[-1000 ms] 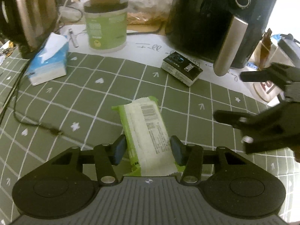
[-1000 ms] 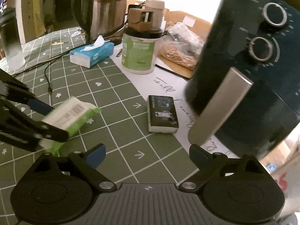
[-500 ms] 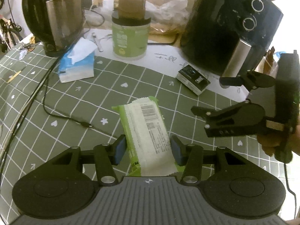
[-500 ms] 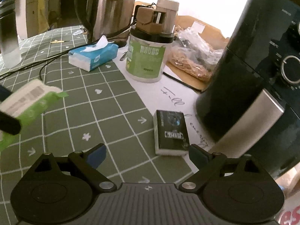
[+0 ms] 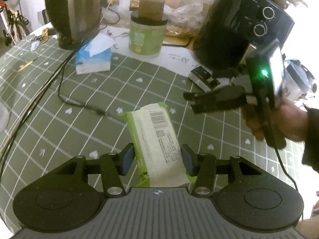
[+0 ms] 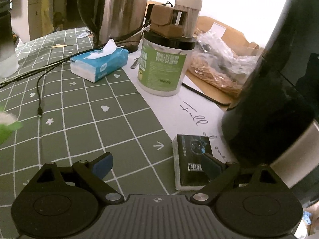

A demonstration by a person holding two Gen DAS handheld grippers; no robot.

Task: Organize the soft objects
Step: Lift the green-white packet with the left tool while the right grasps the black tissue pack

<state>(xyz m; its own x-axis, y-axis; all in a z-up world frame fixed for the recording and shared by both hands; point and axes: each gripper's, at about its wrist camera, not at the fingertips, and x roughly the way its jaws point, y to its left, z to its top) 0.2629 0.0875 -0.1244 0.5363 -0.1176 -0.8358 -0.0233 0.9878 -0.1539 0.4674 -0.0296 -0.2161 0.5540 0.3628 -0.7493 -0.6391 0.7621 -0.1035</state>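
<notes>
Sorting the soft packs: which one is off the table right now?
The green-and-white wrapped pack, clamped in the left gripper; the blue tissue pack lies on the green mat.

The near end of the green-and-white packet (image 5: 157, 139) is disappearing behind the left gripper's body, and in the right wrist view it is showing only as a green blur at the left edge. The right gripper's (image 6: 157, 164) blue pad is covering part of the small black box (image 6: 189, 155), whose label is reading too small to make out.

Green checked cloth (image 6: 83, 107) over the desk, steel kettle (image 6: 117, 12) at back, green-labelled jar (image 6: 163, 69), black air fryer (image 5: 239, 31), loose black cable (image 6: 39, 91).
</notes>
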